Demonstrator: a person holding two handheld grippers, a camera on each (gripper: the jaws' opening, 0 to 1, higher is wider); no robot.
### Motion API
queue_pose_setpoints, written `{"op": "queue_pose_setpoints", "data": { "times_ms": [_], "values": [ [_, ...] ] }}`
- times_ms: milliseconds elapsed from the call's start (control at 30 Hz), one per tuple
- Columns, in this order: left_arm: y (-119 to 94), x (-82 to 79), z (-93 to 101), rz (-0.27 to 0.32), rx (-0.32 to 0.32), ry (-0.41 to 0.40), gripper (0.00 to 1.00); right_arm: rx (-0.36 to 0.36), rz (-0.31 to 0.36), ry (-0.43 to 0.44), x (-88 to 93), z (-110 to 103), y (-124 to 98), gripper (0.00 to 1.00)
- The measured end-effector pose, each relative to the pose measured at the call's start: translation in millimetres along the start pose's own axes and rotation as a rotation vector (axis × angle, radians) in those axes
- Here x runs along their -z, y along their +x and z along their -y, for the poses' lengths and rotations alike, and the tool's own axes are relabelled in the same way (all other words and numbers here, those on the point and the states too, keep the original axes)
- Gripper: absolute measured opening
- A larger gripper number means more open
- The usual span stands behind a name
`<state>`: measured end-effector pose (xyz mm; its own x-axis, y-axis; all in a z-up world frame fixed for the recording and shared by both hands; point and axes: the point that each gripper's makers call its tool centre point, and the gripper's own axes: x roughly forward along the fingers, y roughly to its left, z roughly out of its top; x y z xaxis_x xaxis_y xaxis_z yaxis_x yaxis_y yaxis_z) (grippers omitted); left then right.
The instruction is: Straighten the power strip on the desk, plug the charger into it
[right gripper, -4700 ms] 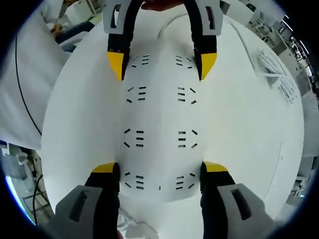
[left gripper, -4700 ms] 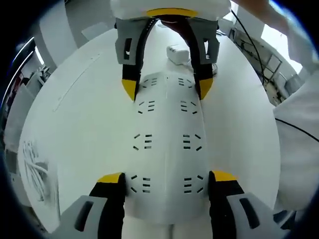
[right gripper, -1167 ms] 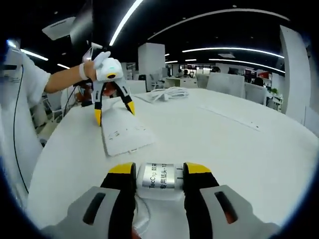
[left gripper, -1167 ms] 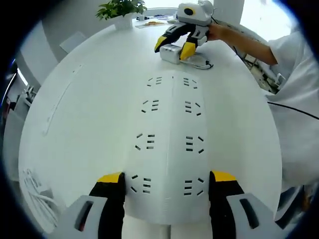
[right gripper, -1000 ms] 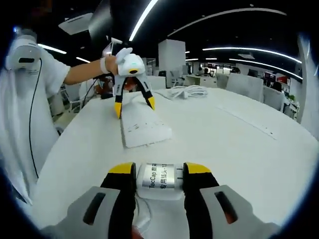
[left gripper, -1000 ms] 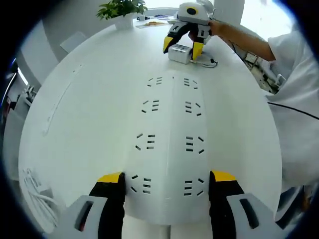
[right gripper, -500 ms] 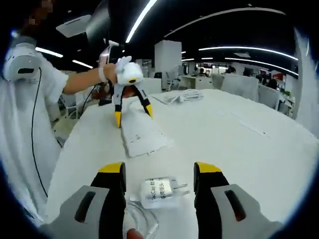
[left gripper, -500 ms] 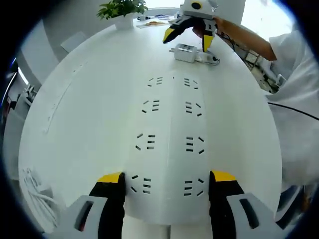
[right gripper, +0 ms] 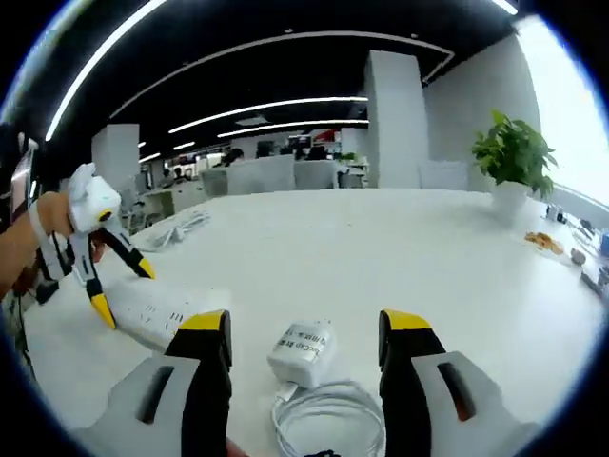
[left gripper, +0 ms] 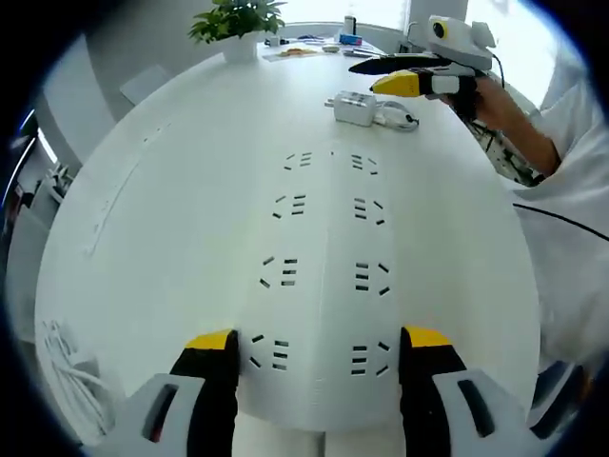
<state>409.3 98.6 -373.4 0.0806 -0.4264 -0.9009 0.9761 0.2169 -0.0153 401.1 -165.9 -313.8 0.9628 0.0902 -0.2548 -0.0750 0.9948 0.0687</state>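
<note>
A wide white power strip (left gripper: pixel 324 238) lies flat on the round white table (left gripper: pixel 171 190), running away from me. My left gripper (left gripper: pixel 319 341) is shut on its near end, one jaw against each long side. The left gripper (right gripper: pixel 124 290) appears again at the left of the right gripper view, astride the strip (right gripper: pixel 157 314). A white charger (right gripper: pixel 303 350) lies on the table with its coiled cable (right gripper: pixel 328 414) in front of it. My right gripper (right gripper: pixel 304 322) is open around it without touching. Past the strip's far end, the right gripper (left gripper: pixel 385 76) hovers just beyond the charger (left gripper: pixel 354 107).
A potted plant (left gripper: pixel 238 19) stands at the table's far edge, with small items (left gripper: pixel 314 43) beside it. A bundle of white cable (left gripper: pixel 67 352) lies at the near left. A person's white sleeve (left gripper: pixel 571 190) fills the right side.
My right gripper has opened and let go of the charger, which now lies on the table, and has swung round to a new angle. The left gripper still holds the strip.
</note>
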Motion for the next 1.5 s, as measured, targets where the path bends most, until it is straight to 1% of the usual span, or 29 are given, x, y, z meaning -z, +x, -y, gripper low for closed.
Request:
{"op": "queue_pose_setpoints", "data": {
  "times_ms": [33,67,133,200,267,333,400,467,633,700,767,900,967,1033,1133,1167,1233,1267,1300,1333,1400,1433,1500],
  "values": [
    [0.0,-0.2,1.0,0.003,-0.001,-0.001,0.69,0.025,0.013,0.033,2.2,1.3,3.1,0.64],
    [0.0,-0.3,2.0,0.006,-0.002,-0.002,0.69,0.043,0.0,0.051,7.7,0.9,4.4,0.64],
    [0.1,-0.5,2.3,0.011,-0.003,-0.002,0.69,0.07,-0.02,0.013,15.7,-0.1,13.0,0.62],
    [0.0,-0.6,4.1,0.018,-0.003,-0.002,0.69,0.074,-0.049,0.003,21.6,-3.2,19.2,0.61],
    [0.3,-0.6,5.5,0.019,-0.003,0.0,0.69,0.09,-0.062,-0.03,23.4,-6.1,23.4,0.58],
    [-0.2,-0.1,10.3,0.019,-0.002,0.0,0.69,0.114,-0.087,-0.069,27.4,-4.5,25.0,0.55],
    [-0.8,0.3,14.7,0.019,-0.002,0.0,0.69,0.111,-0.103,-0.05,31.6,-4.5,26.7,0.51],
    [-1.3,0.5,17.0,0.019,-0.003,0.0,0.69,0.118,-0.111,-0.04,33.8,-4.1,26.2,0.51],
    [-1.8,0.5,19.0,0.022,-0.002,-0.001,0.69,0.137,-0.116,-0.051,34.3,-4.0,27.7,0.49],
    [-1.8,0.3,17.9,0.024,-0.003,-0.002,0.69,0.135,-0.117,-0.052,34.2,-6.7,28.6,0.47],
    [-1.9,0.3,16.8,0.03,-0.003,-0.002,0.69,0.112,-0.111,-0.036,33.6,-11.5,28.9,0.43],
    [-1.7,-0.3,13.1,0.043,-0.004,-0.003,0.69,0.08,-0.099,-0.049,32.6,-9.6,22.2,0.34],
    [-1.6,-0.4,12.1,0.048,-0.003,-0.005,0.69,0.056,-0.1,-0.006,32.7,-11.7,20.7,0.34],
    [-1.7,-0.3,12.4,0.05,-0.002,-0.006,0.7,0.051,-0.092,-0.037,29.2,-11.7,20.7,0.33],
    [-1.5,-0.2,11.9,0.05,0.001,-0.007,0.7,0.045,-0.089,-0.044,28.7,-11.5,22.0,0.33],
    [-1.4,-0.1,11.8,0.049,0.002,-0.008,0.7,0.035,-0.091,-0.047,28.7,-12.3,21.8,0.32],
    [-1.3,-0.2,11.3,0.047,0.003,-0.009,0.7,-0.008,-0.094,-0.084,28.8,-16.6,20.1,0.31],
    [-1.2,-0.2,11.0,0.048,0.004,-0.009,0.7,-0.041,-0.091,-0.104,28.9,-19.5,19.5,0.3],
    [-1.2,-0.2,11.0,0.05,0.004,-0.01,0.7,-0.086,-0.092,-0.129,29.6,-23.3,18.8,0.3],
    [-1.2,-0.2,11.0,0.052,0.004,-0.01,0.7,-0.144,-0.096,-0.142,30.7,-27.4,18.0,0.3],
    [-1.2,-0.2,11.5,0.054,0.004,-0.01,0.7,-0.262,-0.114,-0.198,33.0,-35.2,15.5,0.3],
    [-1.3,-0.1,12.0,0.055,0.003,-0.011,0.7,-0.278,-0.123,-0.216,33.4,-34.7,14.5,0.3],
    [-1.5,0.0,13.5,0.055,0.003,-0.011,0.7,-0.342,-0.136,-0.301,34.2,-35.6,11.9,0.3]
  ]
}}
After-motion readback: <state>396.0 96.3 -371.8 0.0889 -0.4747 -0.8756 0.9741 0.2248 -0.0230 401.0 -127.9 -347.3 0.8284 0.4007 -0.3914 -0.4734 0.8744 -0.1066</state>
